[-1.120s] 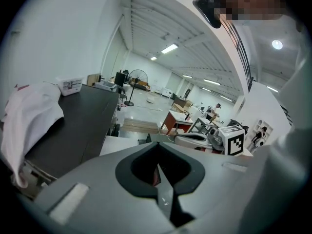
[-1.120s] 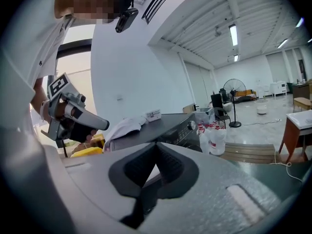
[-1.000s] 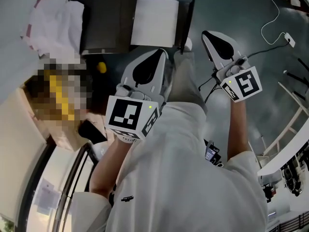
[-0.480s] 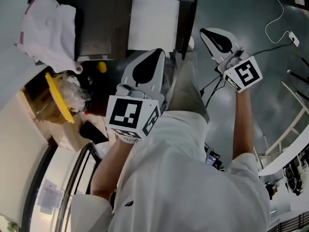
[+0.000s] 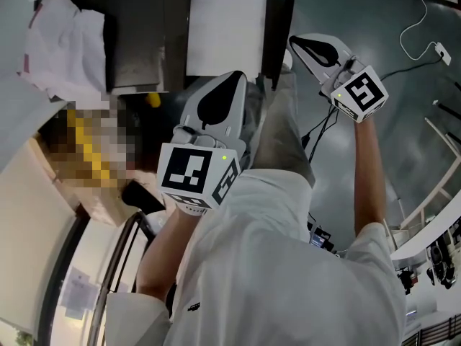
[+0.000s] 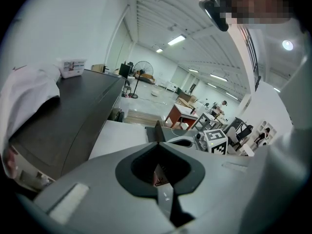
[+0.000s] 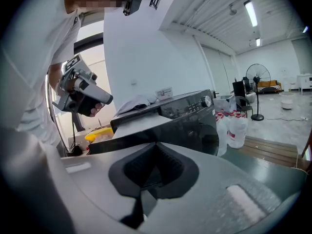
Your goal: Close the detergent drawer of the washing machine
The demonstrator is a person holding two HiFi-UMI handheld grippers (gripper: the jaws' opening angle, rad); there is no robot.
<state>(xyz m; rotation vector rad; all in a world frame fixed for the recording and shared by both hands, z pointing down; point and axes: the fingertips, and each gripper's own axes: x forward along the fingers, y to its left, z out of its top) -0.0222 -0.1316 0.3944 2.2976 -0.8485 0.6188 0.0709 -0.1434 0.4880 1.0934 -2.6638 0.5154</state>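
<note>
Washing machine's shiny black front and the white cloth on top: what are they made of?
The washing machine's black front looks like glossy plastic or coated metal: it shows smooth reflections, but which one is unclear. The white cloth looks like soft matte fabric: it drapes in folds.

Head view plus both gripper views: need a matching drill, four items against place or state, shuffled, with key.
Things:
1. white cloth
2. left gripper
3. white cable
4. fan

Place or state:
A. standing upright, far in the background
B. jaws shut, nothing between them
C. draped on the dark top of the washing machine
D. lying loose on the floor

Pairs: 1-C, 2-B, 3-D, 4-A
</note>
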